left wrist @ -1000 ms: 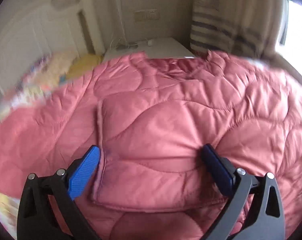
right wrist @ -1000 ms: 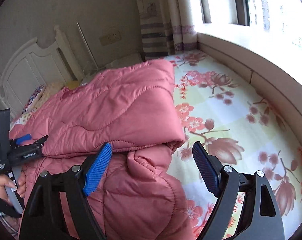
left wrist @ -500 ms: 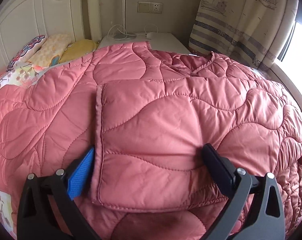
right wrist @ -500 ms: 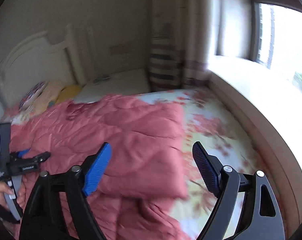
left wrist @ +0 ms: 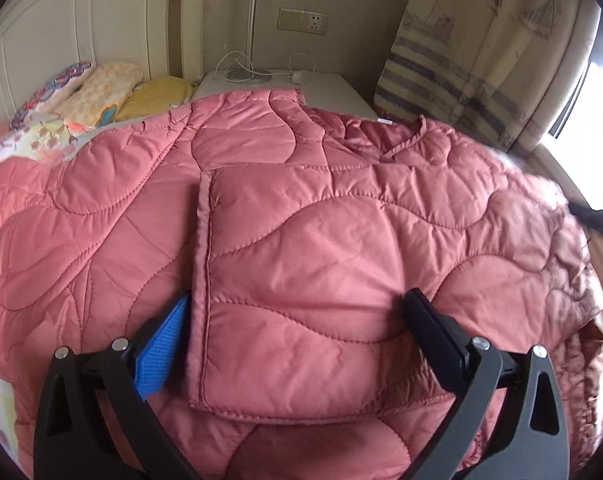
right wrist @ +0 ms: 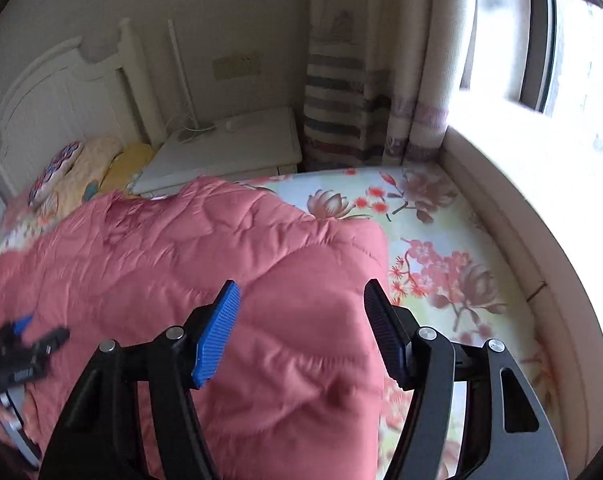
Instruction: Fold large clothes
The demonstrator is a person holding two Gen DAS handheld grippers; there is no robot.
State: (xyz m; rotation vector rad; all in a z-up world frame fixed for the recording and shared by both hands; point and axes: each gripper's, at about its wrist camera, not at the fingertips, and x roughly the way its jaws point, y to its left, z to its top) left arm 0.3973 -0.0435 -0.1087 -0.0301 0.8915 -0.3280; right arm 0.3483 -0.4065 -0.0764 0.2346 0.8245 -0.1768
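While the left tongs (left wrist: 297, 340) have barely budged, the right tongs (right wrist: 299, 332) are where the change is — a sec ago they hung over the loose bunched edge of the pink quilted coat (left wrist: 301, 240) w/ the floral bedsheet (right wrist: 441, 240) showing between the pads, now they sit over the folded-over corner of the coat, nearer the headboard (right wrist: 61, 100) end of the bed. Their jaws have just been closing, but they're not clamped: coat fabric is visible between the pads, no sign they're pinching it.

Left tongs are spread wide, pads either side of the folded-in sleeve panel (left wrist: 301, 280), resting at the fabric but not squeezing as far as I can tell. So both released, nothing held.

Coat's lying flat on the bed, neckline (left wrist: 401, 140) toward the white nightstand (right wrist: 229, 148), sleeve already folded across the body.

My read — sleeve fold is done & the right side looks to be lining up a grab on that right edge for the next fold. Prob mid-task, not near finished.
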